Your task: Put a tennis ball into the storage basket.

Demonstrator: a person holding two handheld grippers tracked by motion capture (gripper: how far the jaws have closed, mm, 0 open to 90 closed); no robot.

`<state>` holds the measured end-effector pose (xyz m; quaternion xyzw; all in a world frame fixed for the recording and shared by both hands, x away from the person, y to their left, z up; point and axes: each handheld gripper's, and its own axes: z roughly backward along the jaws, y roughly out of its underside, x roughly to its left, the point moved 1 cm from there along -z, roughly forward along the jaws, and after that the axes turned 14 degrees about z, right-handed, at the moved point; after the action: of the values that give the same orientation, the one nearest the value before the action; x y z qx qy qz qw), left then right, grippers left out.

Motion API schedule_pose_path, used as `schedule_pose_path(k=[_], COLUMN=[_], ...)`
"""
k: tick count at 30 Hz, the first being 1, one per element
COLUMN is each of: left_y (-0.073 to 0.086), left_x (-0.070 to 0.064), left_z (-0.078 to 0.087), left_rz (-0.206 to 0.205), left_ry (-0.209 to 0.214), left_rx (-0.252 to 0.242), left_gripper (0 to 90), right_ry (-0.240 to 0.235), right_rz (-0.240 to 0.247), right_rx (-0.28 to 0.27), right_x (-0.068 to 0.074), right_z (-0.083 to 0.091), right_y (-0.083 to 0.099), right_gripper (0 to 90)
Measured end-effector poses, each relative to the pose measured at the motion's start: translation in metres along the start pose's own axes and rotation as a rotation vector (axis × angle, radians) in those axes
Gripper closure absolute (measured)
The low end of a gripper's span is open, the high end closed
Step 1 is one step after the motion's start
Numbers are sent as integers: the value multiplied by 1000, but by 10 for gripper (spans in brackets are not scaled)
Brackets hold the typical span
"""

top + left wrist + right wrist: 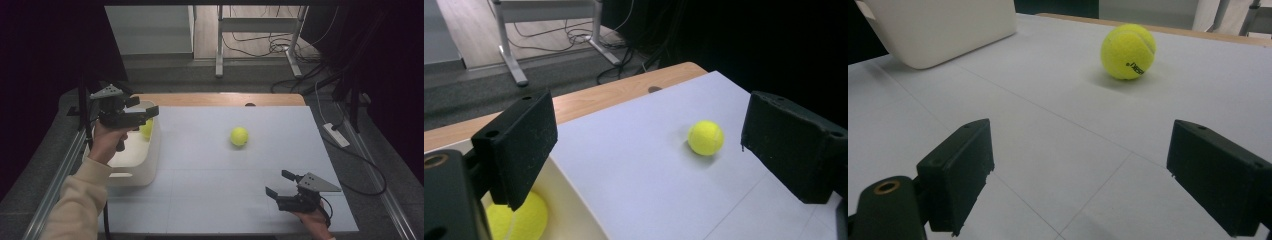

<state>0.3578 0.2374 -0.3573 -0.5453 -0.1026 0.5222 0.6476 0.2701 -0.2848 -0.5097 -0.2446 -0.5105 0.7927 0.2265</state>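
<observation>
One ball lies inside the white bin at the worktop's left edge. The left hand-held gripper hovers above that bin, jaws wide apart and empty. The right hand-held gripper sits low near the front edge, also spread wide, holding nothing. A second ball, bright yellow-green and fuzzy, rests mid-worktop, well apart from both.

Both grippers, left gripper and right gripper, are black with blocky rectangular jaws, grey triangular top plates, brass-ringed screw holes, black trailing cable; cream sleeve on left forearm.
</observation>
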Motion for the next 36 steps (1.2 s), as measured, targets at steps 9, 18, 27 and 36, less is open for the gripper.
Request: schedule_pose_path(k=[9, 18, 27, 36], left_y=[2, 6, 11, 18], left_x=[-17, -26, -38, -47], left_z=[-2, -8, -20, -32], left_rz=[-36, -54, -77, -88], left_ry=[40, 67, 96, 120], left_rx=[0, 20, 55, 81], left_gripper=[88, 88, 87, 86], right_ry=[5, 7, 7, 6], right_rz=[-4, -7, -8, -4], right_rx=[3, -1, 1, 0], right_x=[0, 1, 1, 1], right_z=[1, 1, 0, 1], right_y=[0, 1, 1, 1], right_gripper=[113, 113, 113, 113])
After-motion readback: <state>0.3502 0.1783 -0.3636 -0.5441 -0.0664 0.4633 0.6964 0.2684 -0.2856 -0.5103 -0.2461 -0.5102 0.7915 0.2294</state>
